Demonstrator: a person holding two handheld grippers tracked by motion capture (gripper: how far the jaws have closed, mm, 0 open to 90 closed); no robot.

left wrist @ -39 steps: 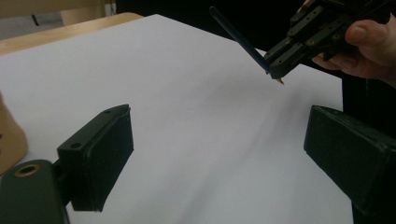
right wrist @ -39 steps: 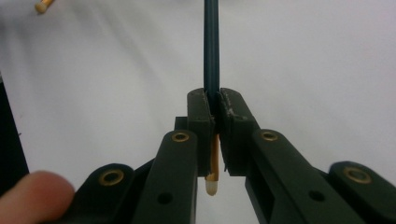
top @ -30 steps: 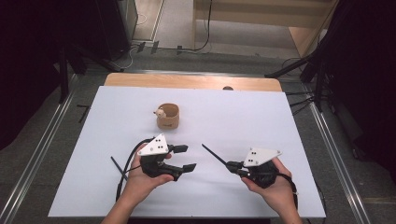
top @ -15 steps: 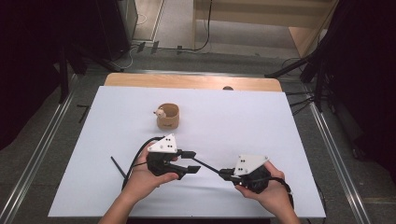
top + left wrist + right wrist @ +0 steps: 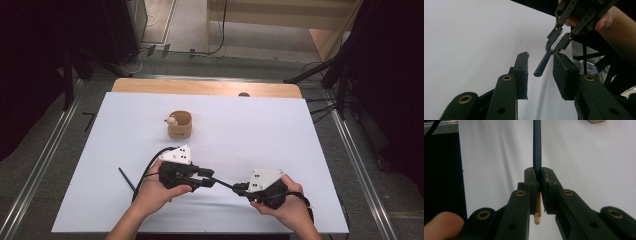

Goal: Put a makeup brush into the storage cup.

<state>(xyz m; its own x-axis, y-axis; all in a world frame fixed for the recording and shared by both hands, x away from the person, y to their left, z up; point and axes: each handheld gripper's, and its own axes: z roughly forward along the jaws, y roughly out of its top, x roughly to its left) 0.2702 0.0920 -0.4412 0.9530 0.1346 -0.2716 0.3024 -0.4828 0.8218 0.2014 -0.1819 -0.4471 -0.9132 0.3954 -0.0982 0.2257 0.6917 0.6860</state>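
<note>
A dark blue pen [image 5: 537,147] with an orange and white end [image 5: 538,213] is clamped in my right gripper [image 5: 538,173], which is shut on it. In the high view the right gripper [image 5: 239,189] sits at the table's front and points left, with the pen [image 5: 224,183] reaching toward my left gripper [image 5: 210,177]. The left gripper view has the pen's free end [image 5: 543,64] between the jaws of the open left gripper [image 5: 540,68], touching neither pad. The right gripper [image 5: 555,41] holds the pen's far end there.
A small tan cup [image 5: 180,125] with a little pale thing at its rim stands mid-table, beyond the left hand. A thin black stick [image 5: 127,179] lies on the white table [image 5: 300,130] left of the left hand, beside the trailing cable.
My right gripper has moved left and nearer the front edge with the pen, bringing its free end between the left gripper's jaws. The left gripper shifted slightly right.
</note>
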